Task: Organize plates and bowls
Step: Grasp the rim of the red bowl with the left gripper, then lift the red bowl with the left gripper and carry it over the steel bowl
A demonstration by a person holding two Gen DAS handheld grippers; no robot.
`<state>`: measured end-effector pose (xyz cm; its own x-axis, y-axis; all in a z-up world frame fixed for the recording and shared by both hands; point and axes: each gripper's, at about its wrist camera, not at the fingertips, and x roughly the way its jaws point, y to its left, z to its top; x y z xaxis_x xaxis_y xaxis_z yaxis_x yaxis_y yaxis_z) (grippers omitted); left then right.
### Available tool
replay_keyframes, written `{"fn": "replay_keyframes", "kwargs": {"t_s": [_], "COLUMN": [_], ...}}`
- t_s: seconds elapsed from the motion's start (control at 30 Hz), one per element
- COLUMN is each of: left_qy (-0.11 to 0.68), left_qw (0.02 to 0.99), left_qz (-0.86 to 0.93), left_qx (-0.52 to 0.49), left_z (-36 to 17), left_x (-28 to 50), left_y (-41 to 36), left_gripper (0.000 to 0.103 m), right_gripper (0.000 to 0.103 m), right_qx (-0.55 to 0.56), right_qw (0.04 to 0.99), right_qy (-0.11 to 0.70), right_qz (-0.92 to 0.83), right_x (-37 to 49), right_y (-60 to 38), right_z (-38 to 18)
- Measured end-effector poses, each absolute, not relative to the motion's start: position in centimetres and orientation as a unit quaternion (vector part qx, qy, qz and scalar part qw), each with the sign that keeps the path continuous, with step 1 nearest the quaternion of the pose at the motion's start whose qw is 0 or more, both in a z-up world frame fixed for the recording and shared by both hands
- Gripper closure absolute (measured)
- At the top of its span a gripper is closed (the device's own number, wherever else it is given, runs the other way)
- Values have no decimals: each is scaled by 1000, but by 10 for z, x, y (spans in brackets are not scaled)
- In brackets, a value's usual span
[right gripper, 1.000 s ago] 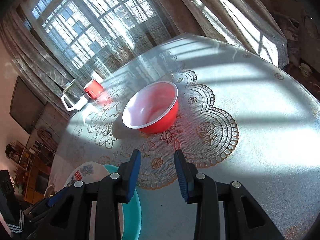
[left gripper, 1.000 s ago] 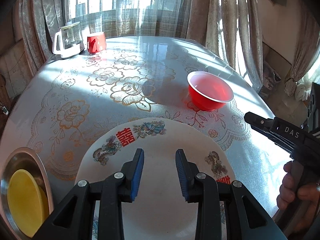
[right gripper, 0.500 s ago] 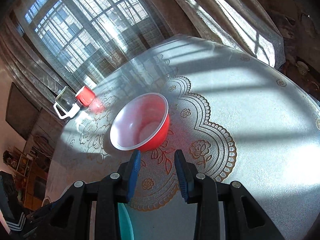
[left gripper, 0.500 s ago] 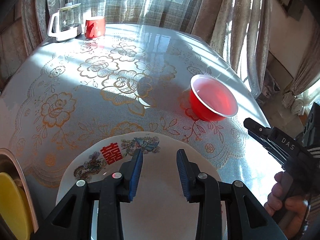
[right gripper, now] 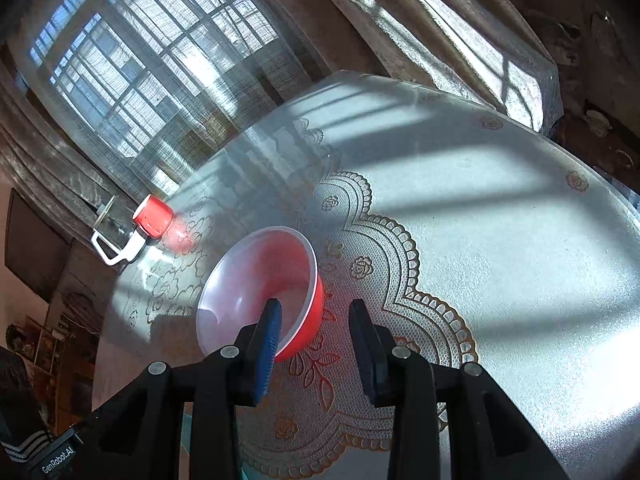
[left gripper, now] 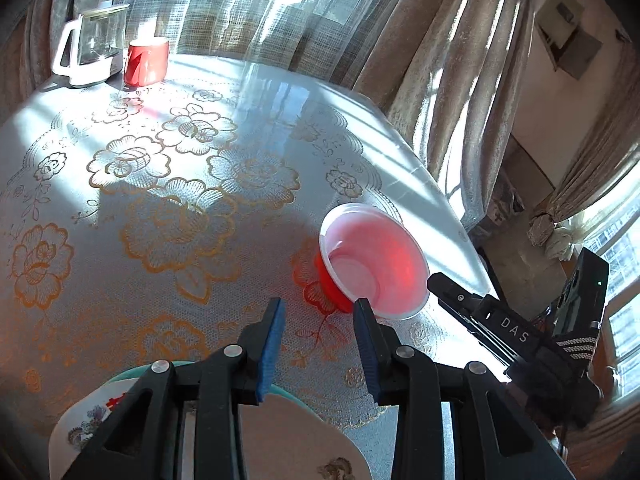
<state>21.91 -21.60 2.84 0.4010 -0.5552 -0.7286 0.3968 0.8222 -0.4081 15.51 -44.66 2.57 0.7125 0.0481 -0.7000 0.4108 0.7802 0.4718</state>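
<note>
A red bowl (left gripper: 372,264) with a pale inside stands on the lace tablecloth near the table's right edge; it also shows in the right wrist view (right gripper: 260,292). My right gripper (right gripper: 316,340) is open, its left finger over the bowl's near rim, its right finger outside the bowl. In the left wrist view the right gripper (left gripper: 472,308) reaches the bowl from the right. My left gripper (left gripper: 320,340) is open and empty, above the cloth just left of the bowl. A white plate with dragon prints (left gripper: 288,440) lies below it on a teal plate (left gripper: 288,394).
A white-handled glass kettle (left gripper: 90,54) and a red mug (left gripper: 146,60) stand at the table's far left edge. Curtains and windows ring the table. The table's right edge (left gripper: 452,208) drops to the floor.
Both grippers moved forward toward the red bowl. The right gripper now straddles its near rim. The printed plate slid lower in the left view; the metal dish with the yellow plate left the view.
</note>
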Motion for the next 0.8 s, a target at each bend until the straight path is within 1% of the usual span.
{"fn": "replay_keyframes", "kwargs": {"t_s": [0.13, 0.2, 0.27, 0.3, 0.33, 0.4, 0.63, 0.8], "left_qy": [486, 501, 511, 512, 512, 508, 491, 463], "left_qw": [823, 816, 807, 802, 799, 799, 812, 834], "left_qz": [-280, -274, -281, -291, -300, -308, -305, -295], "left_qx": [-92, -95, -95, -97, -98, -91, -77, -49], "left_z": [17, 8, 0, -2, -3, -3, 5, 23], "left_x": [237, 244, 248, 246, 244, 239, 218, 197], "left_y": [-236, -243, -249, -251, -252, -254, -238, -219], "left_gripper": [66, 67, 71, 75, 82, 84, 85, 85], "right_gripper": [68, 71, 77, 84, 87, 91, 91, 91], "right_qx": [317, 320, 316, 313, 310, 304, 302, 302], "right_qw": [866, 863, 864, 864, 866, 866, 869, 875], "right_qy": [373, 377, 380, 382, 382, 386, 385, 377], "right_qz": [-106, -103, -98, -95, -91, -88, -67, -44], "right_x": [165, 167, 169, 170, 171, 171, 161, 151], "right_y": [-450, -451, -450, -448, -446, -442, -427, -410], "right_z": [18, 14, 11, 10, 10, 10, 16, 28]}}
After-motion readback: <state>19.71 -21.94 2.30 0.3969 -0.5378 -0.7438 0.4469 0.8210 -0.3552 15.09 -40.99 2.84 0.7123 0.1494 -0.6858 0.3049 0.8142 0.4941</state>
